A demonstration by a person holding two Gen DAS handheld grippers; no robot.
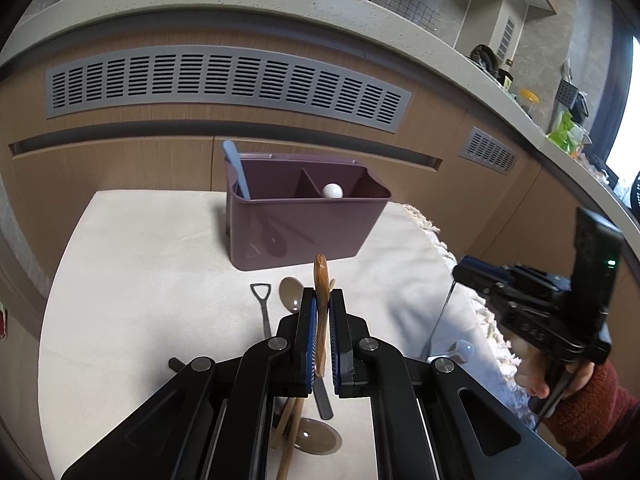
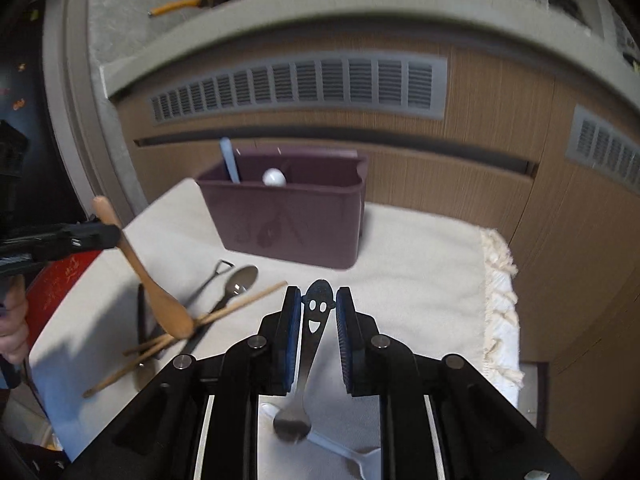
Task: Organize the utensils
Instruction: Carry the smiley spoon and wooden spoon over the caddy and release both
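A purple utensil caddy (image 1: pixel 304 224) stands at the back of the cloth-covered table, with a blue handle (image 1: pixel 237 168) and a white round-ended utensil (image 1: pixel 333 191) in it; the caddy also shows in the right wrist view (image 2: pixel 288 220). My left gripper (image 1: pixel 321 308) is shut on a wooden spoon (image 1: pixel 321 280) and holds it above the table; the spoon hangs bowl down in the right wrist view (image 2: pixel 152 280). My right gripper (image 2: pixel 318 312) holds a metal smiley-face spoon (image 2: pixel 316 312) against its left pad, with a gap at the right pad.
Loose on the cloth lie a metal spoon (image 2: pixel 240 280), a shovel-handled utensil (image 1: pixel 262 304), wooden chopsticks (image 2: pixel 224 312) and a white plastic spoon (image 2: pixel 352 456). The cloth's fringed edge (image 2: pixel 500 280) marks the table's right side. Wooden cabinets with grey vents (image 1: pixel 224 80) stand behind.
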